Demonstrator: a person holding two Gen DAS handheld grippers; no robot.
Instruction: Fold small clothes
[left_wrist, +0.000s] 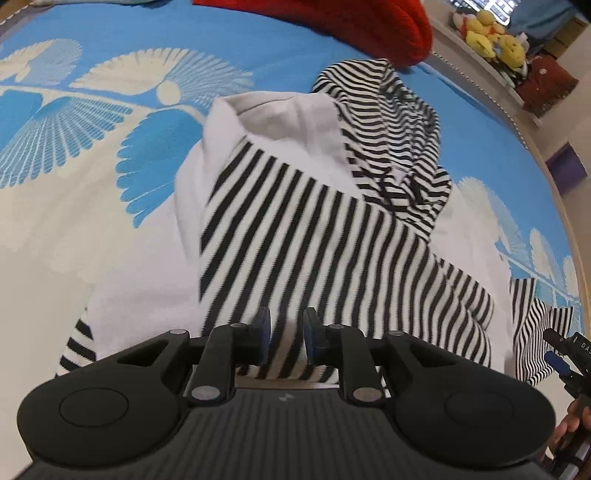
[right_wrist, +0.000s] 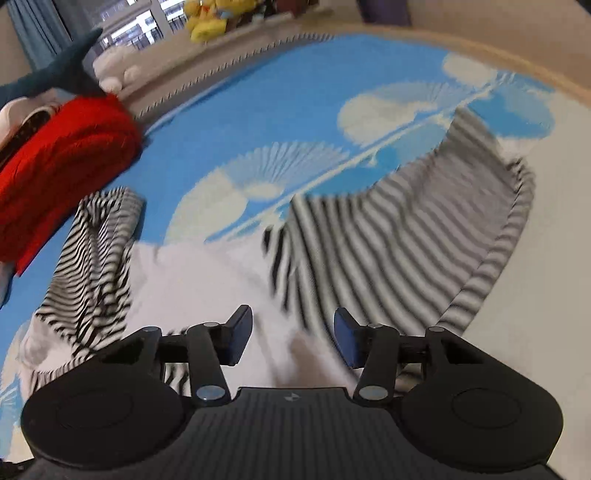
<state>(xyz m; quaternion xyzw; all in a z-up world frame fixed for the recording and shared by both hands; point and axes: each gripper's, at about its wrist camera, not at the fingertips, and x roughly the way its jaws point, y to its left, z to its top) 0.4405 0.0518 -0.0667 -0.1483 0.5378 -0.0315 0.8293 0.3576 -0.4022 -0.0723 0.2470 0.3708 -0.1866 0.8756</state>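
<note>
While the striped hoodie (left_wrist: 314, 236) lies spread on the blue bedspread (left_wrist: 110, 48), hood away from us, we hover the left tongs (left_wrist: 286, 341) part-open over its hem and the right tongs (right_wrist: 291, 341) wide beside the sleeve (right_wrist: 406, 236), ready to fold inward.

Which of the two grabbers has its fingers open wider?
The right gripper: its own camera shows a wide gap between its blue pads. The left gripper has only a narrow gap, over the striped garment.

Striped hoodie (left_wrist: 314, 221) beyond left hand-held gripper (left_wrist: 286, 341)
</note>
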